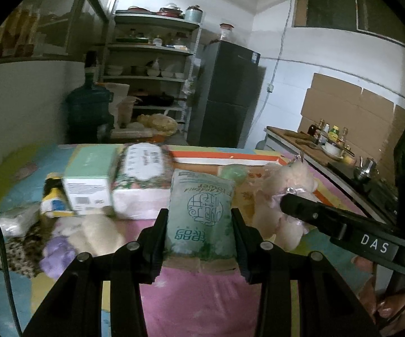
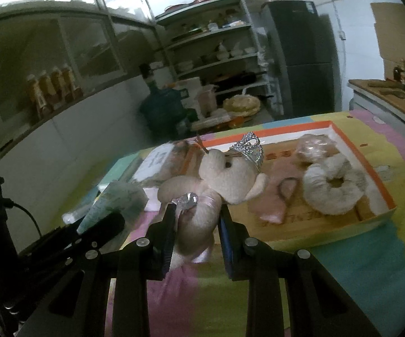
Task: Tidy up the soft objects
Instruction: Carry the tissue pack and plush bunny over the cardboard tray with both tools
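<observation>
Left wrist view: the left gripper [image 1: 199, 224] pinches one green tissue pack [image 1: 201, 216], long axis along the fingers, above the pink mat [image 1: 196, 297]; right wrist view: the right gripper [image 2: 195, 219] clamps one crowned plush bear [image 2: 202, 196], head pointing away, beside one tray [image 2: 382, 191] holding one fluffy ring [image 2: 331, 185].

Pale green tissue pack [image 1: 201, 216] printed with darker green characters; cream plush bear [image 2: 202, 193] with a silver crown [image 2: 248, 147] and pale pink ribbon [image 2: 206, 200]; cardboard tray [image 2: 382, 185] edged orange and white; off-white fuzzy ring [image 2: 333, 188]; mint-and-white box [image 1: 88, 179]; floral-patterned white pack [image 1: 142, 179]; lilac plush [image 1: 56, 255]; leopard-spotted cloth [image 1: 19, 252]; table cover [image 1: 196, 295] in pink, blue and yellow patches.
</observation>
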{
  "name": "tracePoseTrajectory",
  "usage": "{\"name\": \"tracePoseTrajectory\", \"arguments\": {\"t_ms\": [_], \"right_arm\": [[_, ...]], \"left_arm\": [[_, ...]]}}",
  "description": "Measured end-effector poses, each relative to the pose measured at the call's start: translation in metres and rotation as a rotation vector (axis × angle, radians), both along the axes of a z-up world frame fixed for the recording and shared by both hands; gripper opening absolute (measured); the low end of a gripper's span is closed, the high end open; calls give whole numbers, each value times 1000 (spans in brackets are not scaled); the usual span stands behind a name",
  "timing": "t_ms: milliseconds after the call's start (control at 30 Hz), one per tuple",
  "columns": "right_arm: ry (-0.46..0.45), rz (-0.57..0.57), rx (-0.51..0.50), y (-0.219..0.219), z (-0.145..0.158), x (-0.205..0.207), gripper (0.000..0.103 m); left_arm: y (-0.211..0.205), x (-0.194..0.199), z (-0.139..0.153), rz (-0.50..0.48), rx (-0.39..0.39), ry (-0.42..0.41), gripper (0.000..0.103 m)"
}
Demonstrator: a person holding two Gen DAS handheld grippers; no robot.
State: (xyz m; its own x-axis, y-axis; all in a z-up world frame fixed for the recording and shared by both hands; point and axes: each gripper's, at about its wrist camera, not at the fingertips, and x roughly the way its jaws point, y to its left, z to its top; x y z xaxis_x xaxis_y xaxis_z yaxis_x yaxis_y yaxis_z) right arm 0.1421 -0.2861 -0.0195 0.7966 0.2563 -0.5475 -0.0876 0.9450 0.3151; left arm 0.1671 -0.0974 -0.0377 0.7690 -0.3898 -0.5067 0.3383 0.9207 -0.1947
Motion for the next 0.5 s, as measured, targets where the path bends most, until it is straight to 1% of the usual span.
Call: {"name": "tracePoseTrajectory", "arguments": {"t_ms": [300, 500], "right_arm": [[1, -52, 19, -45, 0, 3, 29], [-2, -81, 29, -72, -1, 5, 29]], "left_arm": [[-39, 16, 0, -28, 12, 10, 43], [-54, 24, -2, -19, 18, 10, 42]]}}
